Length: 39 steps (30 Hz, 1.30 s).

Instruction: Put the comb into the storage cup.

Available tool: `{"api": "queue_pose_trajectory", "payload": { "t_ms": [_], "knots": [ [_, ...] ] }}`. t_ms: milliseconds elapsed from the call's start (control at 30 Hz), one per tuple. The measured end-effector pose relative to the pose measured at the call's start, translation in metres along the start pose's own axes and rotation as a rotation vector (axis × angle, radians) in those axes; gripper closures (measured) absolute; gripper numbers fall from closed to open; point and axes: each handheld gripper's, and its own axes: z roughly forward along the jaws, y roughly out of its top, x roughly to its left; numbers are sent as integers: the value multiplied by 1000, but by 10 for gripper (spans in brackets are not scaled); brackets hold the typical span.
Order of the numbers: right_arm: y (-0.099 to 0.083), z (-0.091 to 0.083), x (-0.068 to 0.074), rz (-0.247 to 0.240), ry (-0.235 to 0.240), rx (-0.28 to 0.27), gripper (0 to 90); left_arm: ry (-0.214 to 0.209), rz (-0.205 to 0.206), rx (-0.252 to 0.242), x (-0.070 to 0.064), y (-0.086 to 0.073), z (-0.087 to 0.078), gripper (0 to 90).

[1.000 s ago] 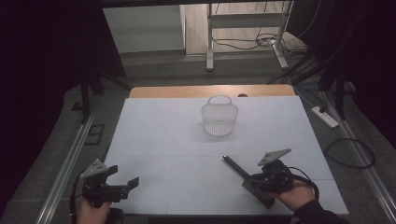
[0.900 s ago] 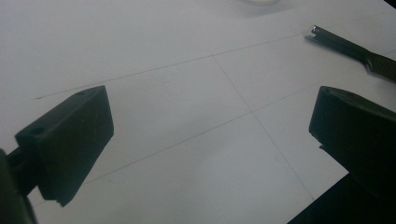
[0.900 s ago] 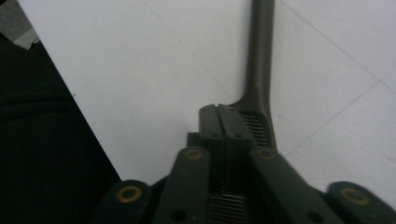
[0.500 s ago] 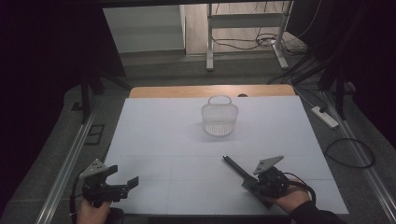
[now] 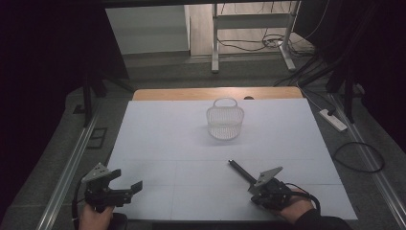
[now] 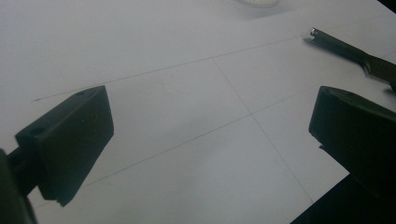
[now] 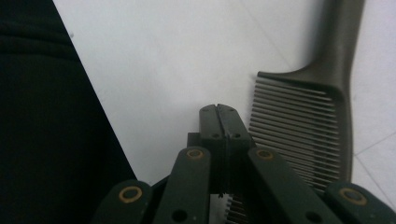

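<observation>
White paper covers the table (image 5: 163, 134), and your comb (image 7: 308, 116) lies on it at the near right, its dark tail handle pointing toward the far left and its teeth right beside your right gripper (image 7: 219, 112), whose jaws are pressed together with nothing between them as far as I can see. Your left gripper (image 6: 210, 140) sits at the near left corner with its jaws spread wide apart over bare paper. The white mesh basket (image 5: 225, 120) stands toward the far middle, well apart from both.
</observation>
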Motion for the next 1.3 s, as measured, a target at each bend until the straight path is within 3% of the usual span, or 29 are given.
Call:
{"api": "queue_pose_trajectory", "payload": {
  "t_ms": [433, 600, 933, 1300],
  "knots": [
    [-3, -1, -6, 2, -68, 32, 899, -3, -5, -2, 0, 1, 1, 5],
    [-6, -4, -13, 17, -84, 33, 899, -4, -6, -1, 1, 1, 1, 5],
    [-9, -9, -30, 44, -165, 42, 899, -4, -6, 0, 1, 1, 1, 5],
    [-6, -8, -43, 67, -193, 28, 899, -5, -9, 1, 1, 2, 2, 5]
  ]
}}
